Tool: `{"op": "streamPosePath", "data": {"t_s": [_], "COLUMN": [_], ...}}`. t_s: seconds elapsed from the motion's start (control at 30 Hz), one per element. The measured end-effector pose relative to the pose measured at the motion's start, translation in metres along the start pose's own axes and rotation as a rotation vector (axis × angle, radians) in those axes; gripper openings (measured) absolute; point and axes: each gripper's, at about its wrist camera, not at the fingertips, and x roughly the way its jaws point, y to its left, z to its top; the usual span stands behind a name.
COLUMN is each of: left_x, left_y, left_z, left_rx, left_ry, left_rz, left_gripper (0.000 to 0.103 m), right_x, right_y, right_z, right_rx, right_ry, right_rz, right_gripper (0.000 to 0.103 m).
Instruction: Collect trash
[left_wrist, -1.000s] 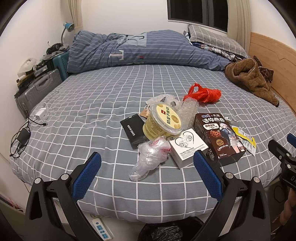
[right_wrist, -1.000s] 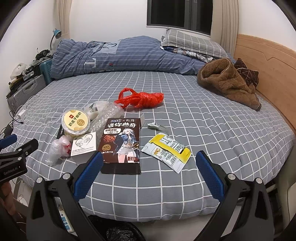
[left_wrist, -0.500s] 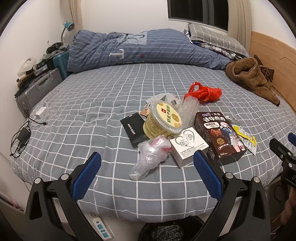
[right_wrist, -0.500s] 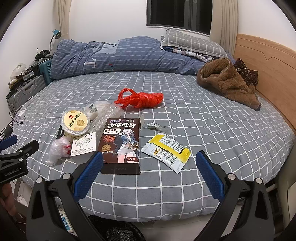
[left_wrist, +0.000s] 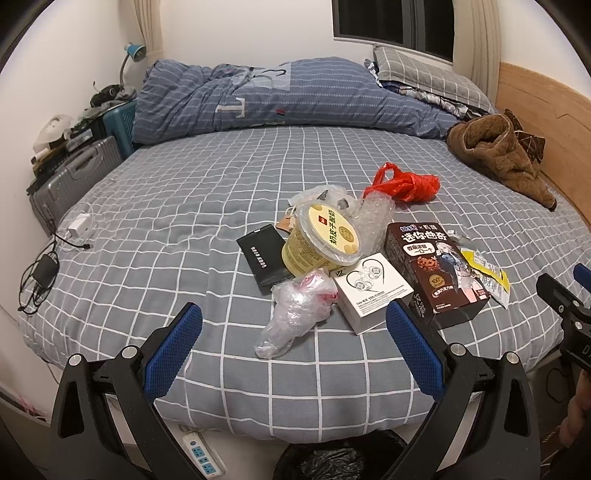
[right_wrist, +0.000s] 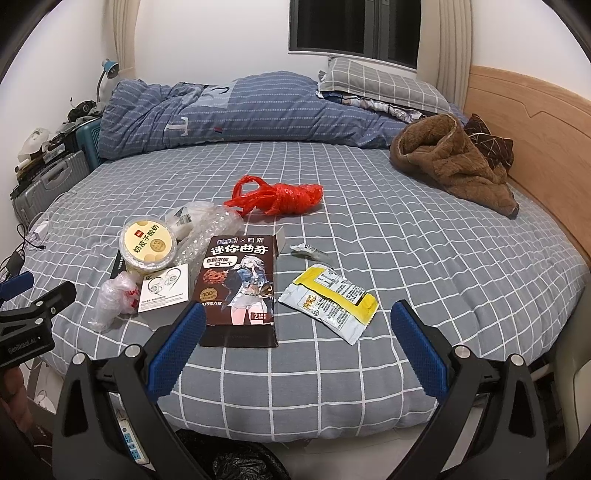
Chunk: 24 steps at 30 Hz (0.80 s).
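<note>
A home bedroom is shown. Most of both views is filled by a bed (left_wrist: 184, 229) covered in a grey checked sheet, with a wooden headboard (right_wrist: 532, 122) at 2 o'clock. A rumpled blue duvet (left_wrist: 266, 96) and a checked pillow (right_wrist: 384, 88) are piled at 12 o'clock under a dark curtained window (right_wrist: 354, 29). Suitcases (left_wrist: 70, 177) and a desk lamp (left_wrist: 129, 55) are seen at 10 o'clock.

The black left tool (left_wrist: 293, 334) with blue-padded fingers (left_wrist: 173, 347) and the matching right tool (right_wrist: 295, 338) are both hovering side by side, jaws spread wide, gripping nothing.
</note>
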Motion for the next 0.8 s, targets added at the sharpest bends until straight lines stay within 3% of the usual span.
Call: {"op": "streamPosePath", "data": {"t_s": [0.8], "left_x": [-0.0048], "left_y": [-0.0012], "left_z": [0.002], "left_rx": [0.001], "left_ry": [-0.004], "left_rz": [-0.014], "left_gripper": [0.097], "right_x": [-0.003], "right_y": [-0.0009], "right_z": [0.0031], "right_rx": [0.007], "right_ry": [-0.01], "right_rz": [-0.002], "right_gripper": [0.096]}}
